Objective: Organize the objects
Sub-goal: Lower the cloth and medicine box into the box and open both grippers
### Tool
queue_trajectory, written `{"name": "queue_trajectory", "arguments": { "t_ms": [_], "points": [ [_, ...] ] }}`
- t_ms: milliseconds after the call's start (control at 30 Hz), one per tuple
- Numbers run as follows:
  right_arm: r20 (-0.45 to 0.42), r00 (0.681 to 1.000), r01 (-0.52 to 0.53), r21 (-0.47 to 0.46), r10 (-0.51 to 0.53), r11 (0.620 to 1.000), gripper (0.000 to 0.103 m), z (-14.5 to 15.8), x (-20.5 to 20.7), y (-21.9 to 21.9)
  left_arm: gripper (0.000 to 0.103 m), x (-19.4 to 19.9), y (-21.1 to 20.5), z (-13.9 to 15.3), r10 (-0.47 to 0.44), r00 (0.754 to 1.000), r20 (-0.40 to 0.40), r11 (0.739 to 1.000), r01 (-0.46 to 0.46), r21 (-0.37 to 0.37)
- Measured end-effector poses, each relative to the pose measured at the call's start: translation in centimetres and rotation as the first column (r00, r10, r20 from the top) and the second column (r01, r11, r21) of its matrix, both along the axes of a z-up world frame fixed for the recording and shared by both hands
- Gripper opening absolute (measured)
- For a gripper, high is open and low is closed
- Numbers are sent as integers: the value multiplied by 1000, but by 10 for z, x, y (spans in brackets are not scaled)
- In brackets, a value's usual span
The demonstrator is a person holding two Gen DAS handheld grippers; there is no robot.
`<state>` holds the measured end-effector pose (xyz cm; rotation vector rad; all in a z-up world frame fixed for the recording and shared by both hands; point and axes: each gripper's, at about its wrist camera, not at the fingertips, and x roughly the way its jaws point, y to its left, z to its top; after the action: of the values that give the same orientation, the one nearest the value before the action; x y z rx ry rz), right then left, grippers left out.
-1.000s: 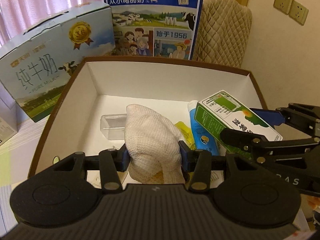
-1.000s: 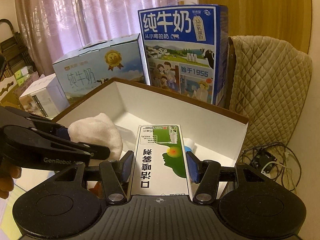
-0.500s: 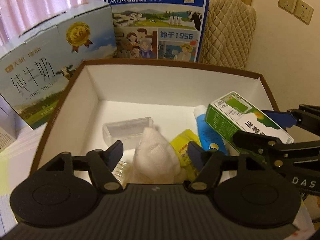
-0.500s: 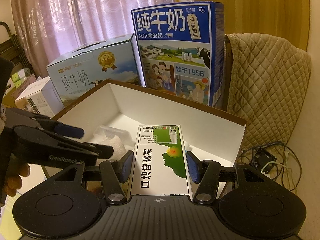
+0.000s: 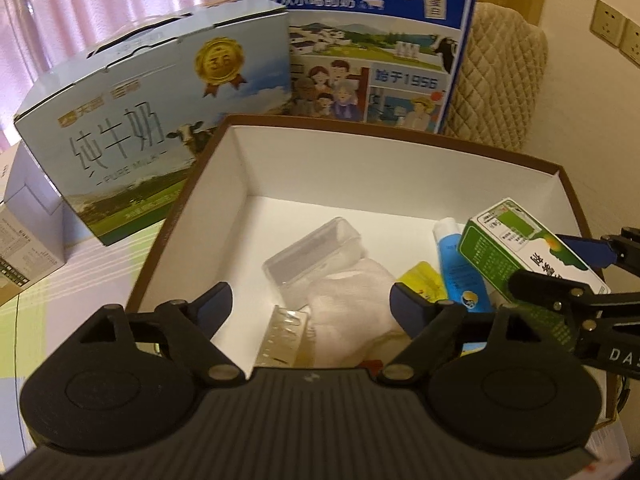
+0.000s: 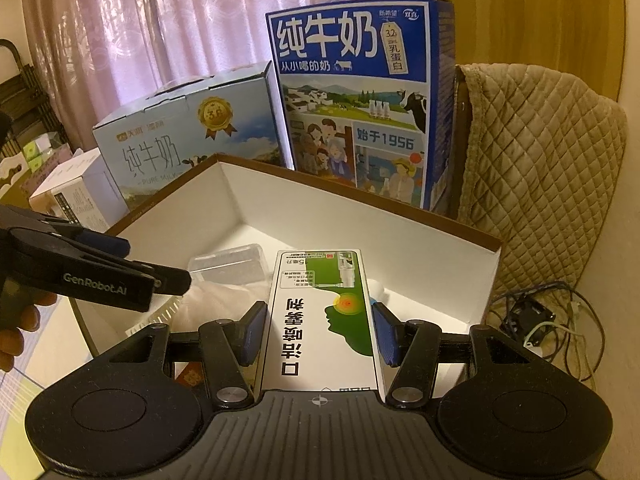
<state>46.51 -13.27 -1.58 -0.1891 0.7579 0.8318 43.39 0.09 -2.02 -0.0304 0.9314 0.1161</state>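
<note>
A brown-rimmed white box [image 5: 240, 184] holds a white cloth [image 5: 352, 304], a clear plastic case [image 5: 316, 256], a blue tube [image 5: 456, 264], a yellow packet [image 5: 424, 280] and a ridged clear strip [image 5: 284, 336]. My left gripper [image 5: 312, 304] is open and empty above the cloth. My right gripper [image 6: 320, 328] is shut on a green and white carton [image 6: 324, 312], held over the right side of the box [image 6: 400, 216]. The carton [image 5: 520, 240] and the right gripper also show in the left wrist view. The cloth [image 6: 224, 300] and the case [image 6: 228, 264] show in the right wrist view.
A light blue milk carton box [image 5: 152, 120] stands left of the box. A tall dark blue milk box [image 5: 372, 40] stands behind it. A quilted chair back [image 6: 540, 152] is at the right, with cables [image 6: 552, 328] below. Small boxes [image 6: 68, 196] stand far left.
My left gripper opened and let go of the white cloth, which now lies in the box. The left gripper drew back and up. The right gripper kept its hold on the carton.
</note>
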Motion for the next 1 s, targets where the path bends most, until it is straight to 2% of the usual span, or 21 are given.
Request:
{"name": "queue_trajectory", "arguments": {
  "t_ms": [467, 667, 1000],
  "points": [
    [-19, 1000, -16, -25, 15, 1000, 52, -14, 26, 44, 90, -2, 21, 3, 65, 998, 4, 998, -65, -2],
    [27, 1000, -15, 65, 14, 998, 53, -14, 33, 52, 90, -3, 27, 3, 80, 997, -6, 997, -80, 5],
    [-23, 1000, 16, -2, -16, 1000, 60, -10, 24, 38, 91, -11, 31, 5, 85, 996, -2, 996, -85, -11]
  ]
}}
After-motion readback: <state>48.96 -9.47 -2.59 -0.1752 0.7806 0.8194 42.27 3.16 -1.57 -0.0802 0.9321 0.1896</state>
